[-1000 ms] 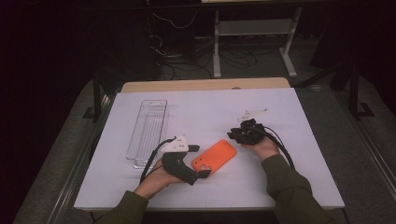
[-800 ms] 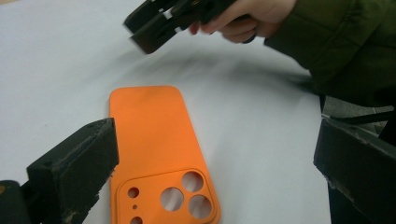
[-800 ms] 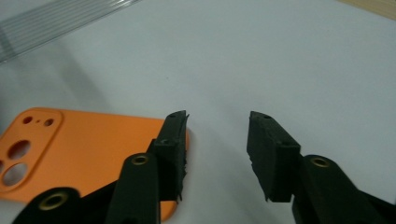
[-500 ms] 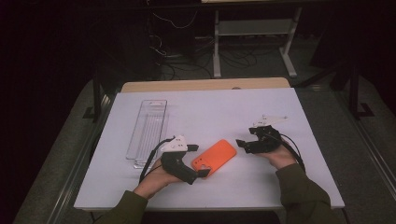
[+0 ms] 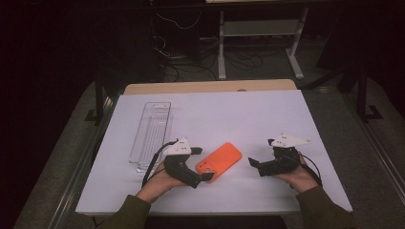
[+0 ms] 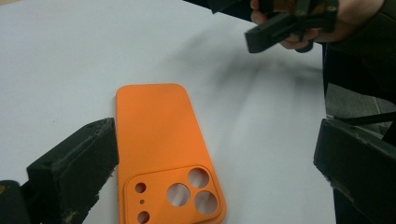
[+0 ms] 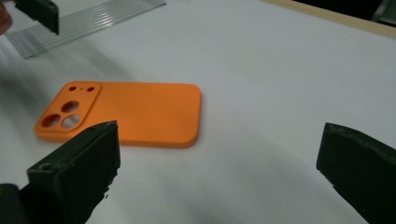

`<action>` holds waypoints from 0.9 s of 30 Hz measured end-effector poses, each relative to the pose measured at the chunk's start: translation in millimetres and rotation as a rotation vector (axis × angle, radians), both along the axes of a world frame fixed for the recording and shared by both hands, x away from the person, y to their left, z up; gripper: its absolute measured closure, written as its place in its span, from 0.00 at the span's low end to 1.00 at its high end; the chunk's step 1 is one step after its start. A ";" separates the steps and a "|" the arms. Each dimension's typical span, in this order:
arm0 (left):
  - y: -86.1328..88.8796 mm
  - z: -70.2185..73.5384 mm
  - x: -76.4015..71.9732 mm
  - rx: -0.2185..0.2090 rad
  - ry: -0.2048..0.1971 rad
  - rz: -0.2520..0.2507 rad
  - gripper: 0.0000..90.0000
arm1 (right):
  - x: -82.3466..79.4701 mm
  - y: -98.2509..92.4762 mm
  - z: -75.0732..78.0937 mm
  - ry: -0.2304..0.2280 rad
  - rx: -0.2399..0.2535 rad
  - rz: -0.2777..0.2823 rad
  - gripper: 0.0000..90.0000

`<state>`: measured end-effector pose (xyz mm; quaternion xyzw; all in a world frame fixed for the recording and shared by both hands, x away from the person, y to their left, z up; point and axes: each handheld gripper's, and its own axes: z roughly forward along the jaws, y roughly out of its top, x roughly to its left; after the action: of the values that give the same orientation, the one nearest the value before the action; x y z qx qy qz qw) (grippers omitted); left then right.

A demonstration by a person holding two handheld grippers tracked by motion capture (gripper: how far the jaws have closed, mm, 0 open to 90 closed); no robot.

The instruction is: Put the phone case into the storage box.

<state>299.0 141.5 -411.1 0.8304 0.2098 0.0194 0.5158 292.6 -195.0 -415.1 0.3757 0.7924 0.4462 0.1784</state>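
Note:
An orange phone case lies flat on the white tabletop, back side up, with its camera cut-outs toward my left gripper. That gripper is open; in the left gripper view the case lies on the table between its wide-set jaws, and neither pad presses on it. My right gripper sits to the right of the case and apart from it. Its jaws have just been opening and stand wide with nothing between them. In the right gripper view the case lies ahead, left of centre.
A clear plastic tray stands lengthwise at the left of the tabletop, beyond my left hand. A wooden edge runs behind the white surface. Bare white surface lies to the right and at the back.
My right gripper has drawn away from the case to the right and its jaws have spread. The left gripper and the case have stayed in place.

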 end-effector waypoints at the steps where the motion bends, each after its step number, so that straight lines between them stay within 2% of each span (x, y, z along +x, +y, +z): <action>1: 0.0 0.0 0.0 -0.001 0.000 0.001 0.00 | 0.0 0.0 0.0 0.000 0.000 0.000 0.00; 6: 0.0 -0.1 0.4 0.004 0.001 0.003 0.00 | -10.4 -1.1 -5.9 0.032 -0.002 0.024 0.00; 12: -0.4 -0.4 1.1 0.009 -0.001 0.008 0.00 | -8.7 0.2 -6.1 0.041 0.001 0.035 0.00; 18: 0.3 0.0 2.4 0.007 0.003 0.015 0.00 | -9.5 -0.2 -4.8 0.030 0.005 0.037 0.00; 24: 2.6 3.0 5.9 -0.001 -0.015 0.033 0.00 | -9.8 0.1 -5.2 0.025 0.003 0.039 0.00; 27: 2.1 6.1 7.1 -0.019 -0.008 0.046 0.00 | -10.0 -0.1 -5.3 0.024 0.005 0.037 0.00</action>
<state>306.1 143.6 -405.1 0.8203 0.2268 0.0323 0.5240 282.6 -195.0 -420.4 0.3668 0.8003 0.4467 0.1595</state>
